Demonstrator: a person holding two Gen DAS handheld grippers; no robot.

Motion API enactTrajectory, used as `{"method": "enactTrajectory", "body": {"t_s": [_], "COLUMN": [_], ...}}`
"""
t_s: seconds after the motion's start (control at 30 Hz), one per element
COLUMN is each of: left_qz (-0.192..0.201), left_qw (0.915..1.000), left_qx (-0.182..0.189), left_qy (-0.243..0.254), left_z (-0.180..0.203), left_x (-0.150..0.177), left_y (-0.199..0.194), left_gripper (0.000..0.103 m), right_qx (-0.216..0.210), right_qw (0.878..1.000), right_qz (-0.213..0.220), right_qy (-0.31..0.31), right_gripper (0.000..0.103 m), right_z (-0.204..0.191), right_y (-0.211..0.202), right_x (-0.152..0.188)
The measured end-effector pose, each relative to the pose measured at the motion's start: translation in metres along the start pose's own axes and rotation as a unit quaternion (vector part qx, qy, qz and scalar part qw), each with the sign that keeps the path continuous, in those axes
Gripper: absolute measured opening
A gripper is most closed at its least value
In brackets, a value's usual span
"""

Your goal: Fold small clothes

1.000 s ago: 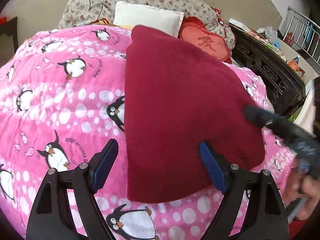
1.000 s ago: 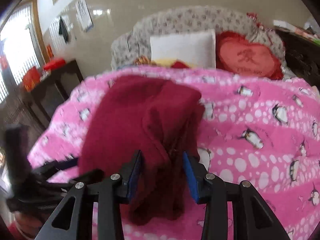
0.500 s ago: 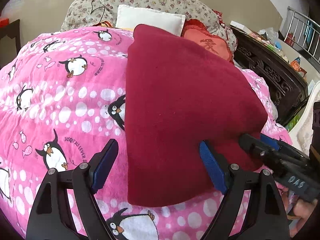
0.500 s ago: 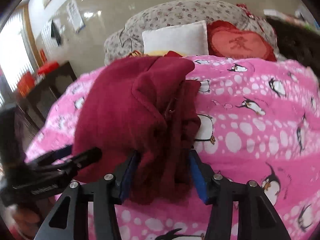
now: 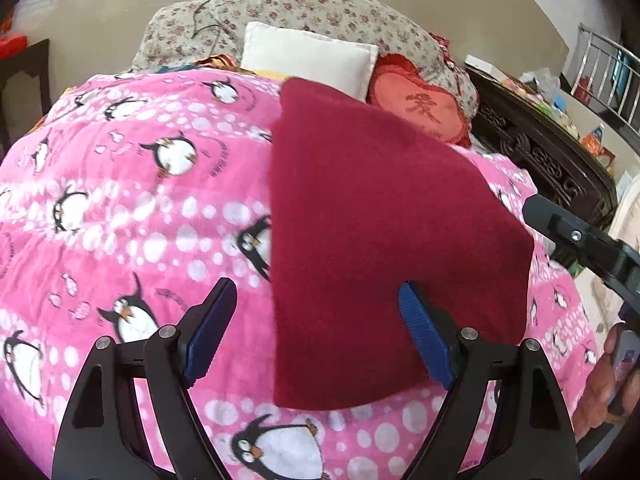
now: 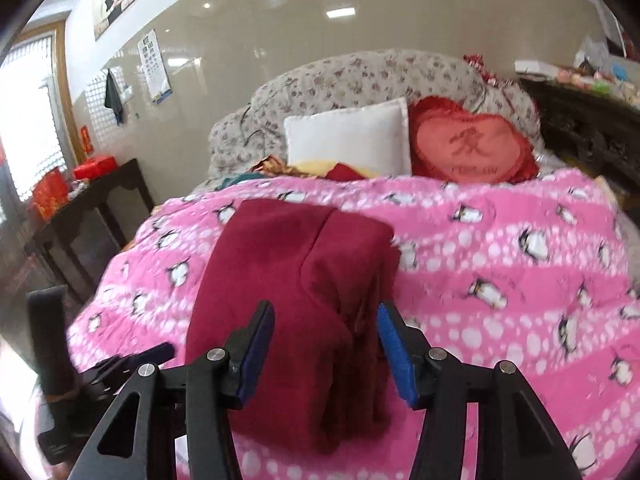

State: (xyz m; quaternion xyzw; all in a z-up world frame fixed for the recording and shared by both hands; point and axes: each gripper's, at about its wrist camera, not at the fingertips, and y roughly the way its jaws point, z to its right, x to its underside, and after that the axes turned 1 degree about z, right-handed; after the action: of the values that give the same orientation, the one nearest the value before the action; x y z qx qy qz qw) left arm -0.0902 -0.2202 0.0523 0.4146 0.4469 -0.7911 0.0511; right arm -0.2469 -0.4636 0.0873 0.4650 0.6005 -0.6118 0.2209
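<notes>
A dark red fleece garment (image 5: pixel 372 232) lies folded flat on the pink penguin blanket (image 5: pixel 132 208). My left gripper (image 5: pixel 320 332) is open above its near left edge, holding nothing. In the right wrist view the garment (image 6: pixel 296 300) shows as a thick folded stack with layered edges facing me. My right gripper (image 6: pixel 326 352) is open, its jaws either side of the stack's near end, apart from the cloth. The right gripper's arm (image 5: pixel 580 240) shows at the right of the left wrist view.
A white pillow (image 6: pixel 352 140) and a red heart cushion (image 6: pixel 472 148) sit at the head of the bed against a floral headboard (image 6: pixel 360 80). A dark carved cabinet (image 5: pixel 552 160) stands to the right, and a dark side table (image 6: pixel 88 208) to the left.
My right gripper has opened, let go of the folded end of the garment, and pulled back. The garment now lies settled on the blanket. The left gripper stays open.
</notes>
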Motion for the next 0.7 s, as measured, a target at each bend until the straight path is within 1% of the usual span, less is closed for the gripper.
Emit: {"method": "enactTrajectory", "body": {"t_s": [0.1,0.13,0.2,0.23,0.3,0.33,0.4,0.43,0.47,0.5,0.53,0.57,0.6,0.63,0.67,0.7], "left_qz": [-0.004,-0.005,-0.01,-0.013,-0.03,-0.043,-0.064,-0.076,-0.083,-0.09,-0.088,-0.081,-0.077,-0.076,-0.074,-0.07], "left_qw": [0.9999,0.9999,0.9992,0.9979,0.9933,0.9909,0.9871,0.983,0.9802,0.976,0.9736,0.9735,0.9754,0.9774,0.9796,0.9806], "left_qx": [-0.008,0.0,0.026,0.05,0.1,0.116,0.134,0.152,0.16,0.171,0.18,0.183,0.18,0.175,0.17,0.172], "left_qy": [-0.006,-0.013,-0.029,-0.038,-0.048,-0.053,-0.06,-0.07,-0.081,-0.099,-0.109,-0.111,-0.102,-0.092,-0.078,-0.064], "left_z": [-0.005,-0.008,-0.014,-0.016,-0.021,-0.022,-0.024,-0.027,-0.03,-0.034,-0.036,-0.036,-0.033,-0.029,-0.026,-0.021], "left_x": [-0.011,-0.015,-0.02,-0.023,-0.027,-0.029,-0.032,-0.034,-0.035,-0.036,-0.036,-0.037,-0.038,-0.038,-0.038,-0.038], "left_y": [0.002,0.004,0.007,0.011,0.023,0.031,0.044,0.053,0.06,0.067,0.07,0.07,0.069,0.068,0.065,0.062], "left_gripper": [0.084,0.084,0.084,0.084,0.084,0.084,0.086,0.094,0.098,0.102,0.102,0.102,0.102,0.102,0.097,0.082], "right_qx": [0.022,0.016,-0.034,-0.059,-0.075,-0.082,-0.113,-0.13,-0.145,-0.152,-0.153,-0.154,-0.156,-0.163,-0.153,-0.134], "right_qw": [0.999,0.999,0.997,0.994,0.989,0.988,0.981,0.976,0.973,0.974,0.975,0.977,0.978,0.978,0.98,0.985], "right_qz": [-0.022,-0.029,-0.029,-0.032,-0.049,-0.051,-0.055,-0.058,-0.06,-0.057,-0.055,-0.056,-0.056,-0.053,-0.046,-0.04], "right_qy": [0.007,0.019,0.068,0.092,0.116,0.122,0.149,0.163,0.168,0.159,0.149,0.136,0.128,0.12,0.116,0.099], "right_gripper": [0.051,0.051,0.052,0.055,0.083,0.085,0.092,0.094,0.096,0.098,0.098,0.097,0.093,0.083,0.07,0.063], "right_z": [0.005,0.011,0.028,0.037,0.052,0.057,0.07,0.074,0.075,0.073,0.07,0.065,0.061,0.055,0.051,0.042], "right_y": [0.025,0.034,0.045,0.051,0.067,0.072,0.083,0.088,0.093,0.096,0.098,0.1,0.102,0.101,0.097,0.089], "right_x": [-0.005,-0.004,-0.002,-0.001,0.002,0.005,0.009,0.012,0.013,0.013,0.012,0.012,0.012,0.011,0.009,0.008]}}
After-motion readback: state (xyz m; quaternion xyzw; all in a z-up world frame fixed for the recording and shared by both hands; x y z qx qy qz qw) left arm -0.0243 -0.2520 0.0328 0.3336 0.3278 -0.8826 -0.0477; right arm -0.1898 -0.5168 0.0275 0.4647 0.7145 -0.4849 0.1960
